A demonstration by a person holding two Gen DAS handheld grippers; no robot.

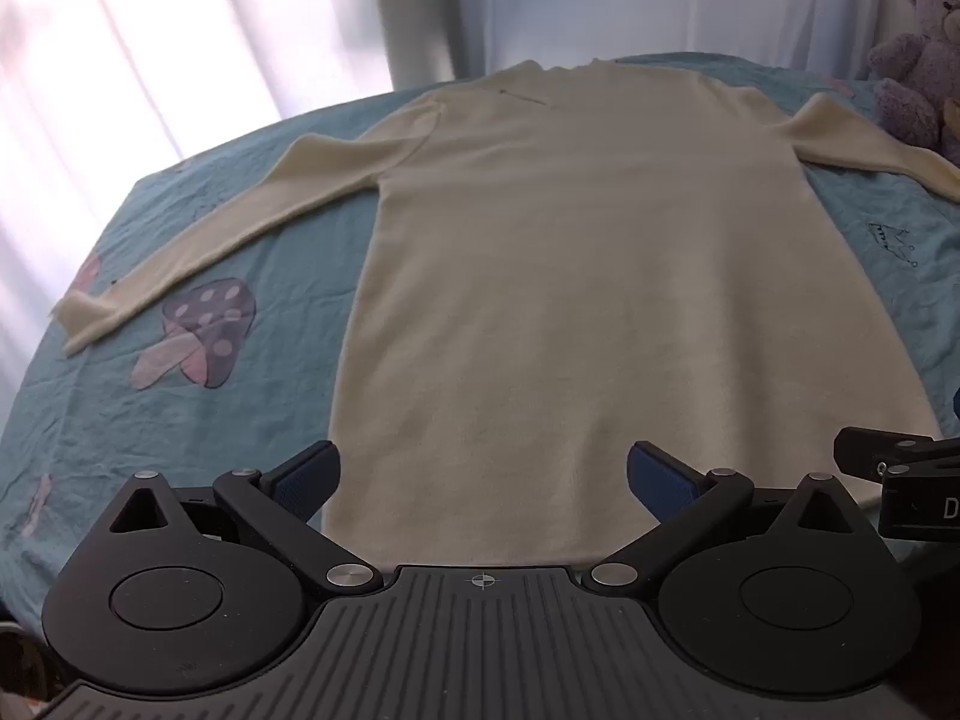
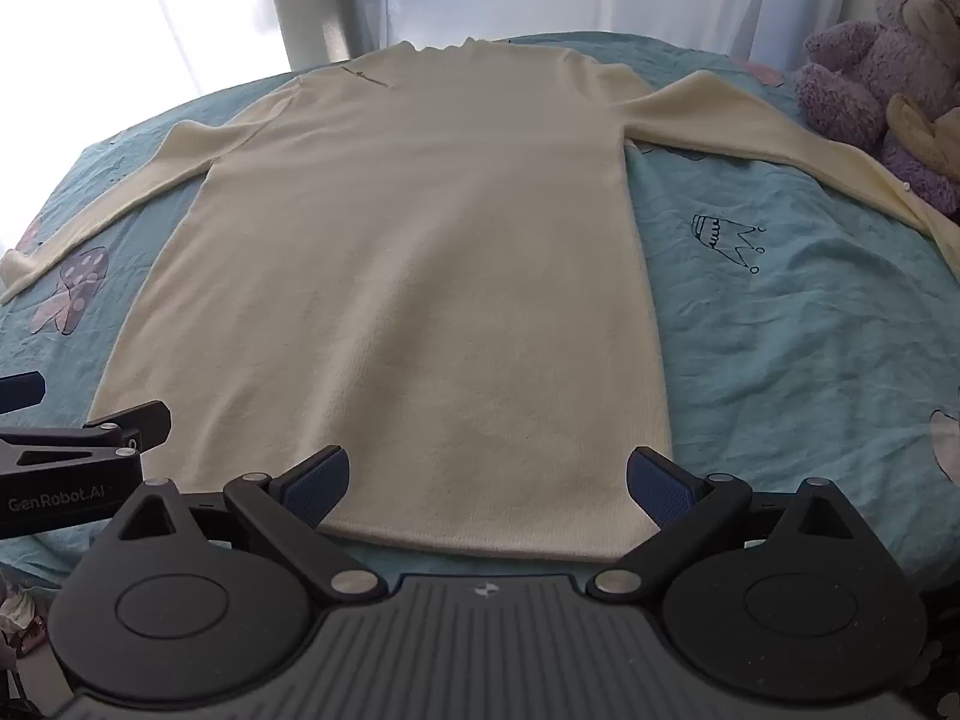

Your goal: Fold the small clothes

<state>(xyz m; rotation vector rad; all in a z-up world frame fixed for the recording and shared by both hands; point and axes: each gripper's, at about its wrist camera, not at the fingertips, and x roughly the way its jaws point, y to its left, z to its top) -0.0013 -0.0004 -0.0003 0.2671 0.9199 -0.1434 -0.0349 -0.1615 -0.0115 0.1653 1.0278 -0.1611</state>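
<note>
One cream sweater [image 1: 600, 276], spread flat.

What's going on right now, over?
Left gripper and right gripper both open, at the hem, holding nothing. Cream sweater flat on blue sheet, sleeves spread, unfolded. Purple teddy bear touching right sleeve's far end.

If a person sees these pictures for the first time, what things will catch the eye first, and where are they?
First comes the cream long-sleeved garment, lying flat in the middle of the blue printed bedsheet with both sleeves spread outward. Next is the purple teddy bear at the far right edge, near the right sleeve. In front, the left gripper and the right gripper are both open near the hem, holding nothing.
</note>
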